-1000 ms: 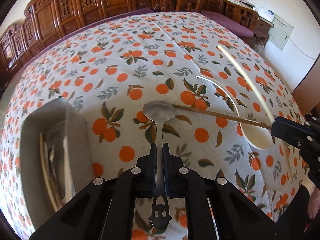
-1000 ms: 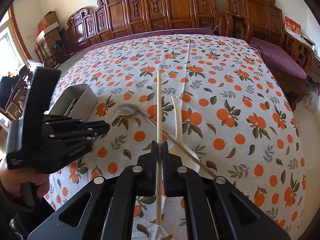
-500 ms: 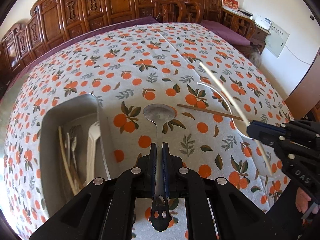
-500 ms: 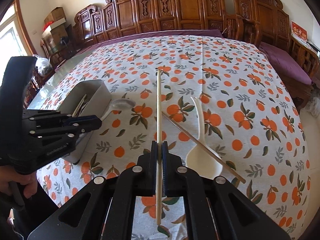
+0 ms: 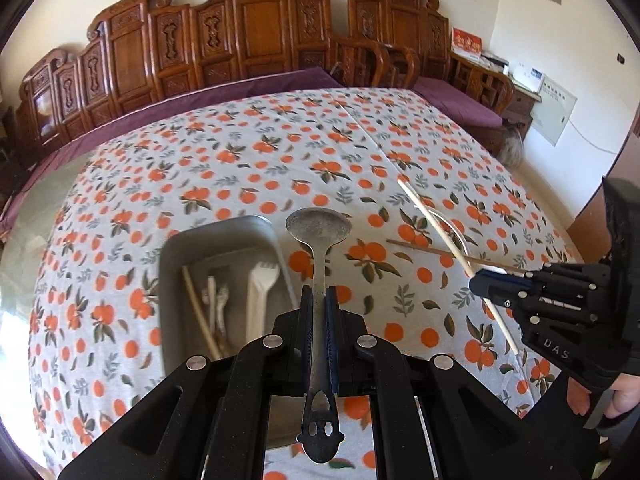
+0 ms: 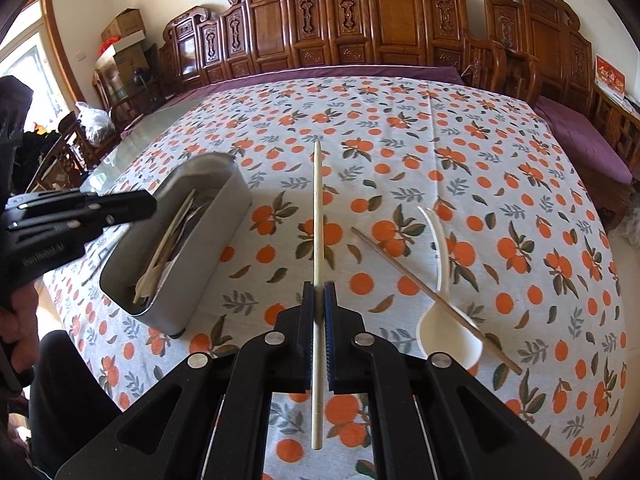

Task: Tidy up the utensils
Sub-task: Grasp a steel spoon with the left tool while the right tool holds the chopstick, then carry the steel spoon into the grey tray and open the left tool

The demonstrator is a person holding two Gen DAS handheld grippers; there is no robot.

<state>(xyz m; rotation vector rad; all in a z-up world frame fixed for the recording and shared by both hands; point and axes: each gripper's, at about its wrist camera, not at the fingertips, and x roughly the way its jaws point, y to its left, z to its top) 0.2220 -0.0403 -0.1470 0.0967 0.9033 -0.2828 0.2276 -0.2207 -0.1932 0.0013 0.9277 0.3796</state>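
Observation:
My left gripper (image 5: 319, 294) is shut on the handle of a metal spoon (image 5: 319, 229), whose bowl hangs just right of the grey utensil box (image 5: 224, 236). Inside the box lie a white plastic fork (image 5: 260, 284), a chopstick and other cutlery. My right gripper (image 6: 319, 290) is shut on a pale chopstick (image 6: 317, 208) held above the orange-print tablecloth. On the cloth to its right lie a white plastic spoon (image 6: 444, 320) and a brown chopstick (image 6: 400, 270) crossing it. In the right wrist view the grey utensil box (image 6: 200, 248) stands at the left, with the left gripper (image 6: 148, 206) above it.
Carved wooden chairs and a purple bench line the far side of the table. A person's hand (image 5: 616, 396) holds the right gripper's handle at the lower right. Boxes and bags (image 6: 120, 40) are stacked at the far left of the room.
The left gripper has risen and moved left with the metal spoon, so the utensil box now lies close under it. The right gripper has shifted left with its chopstick.

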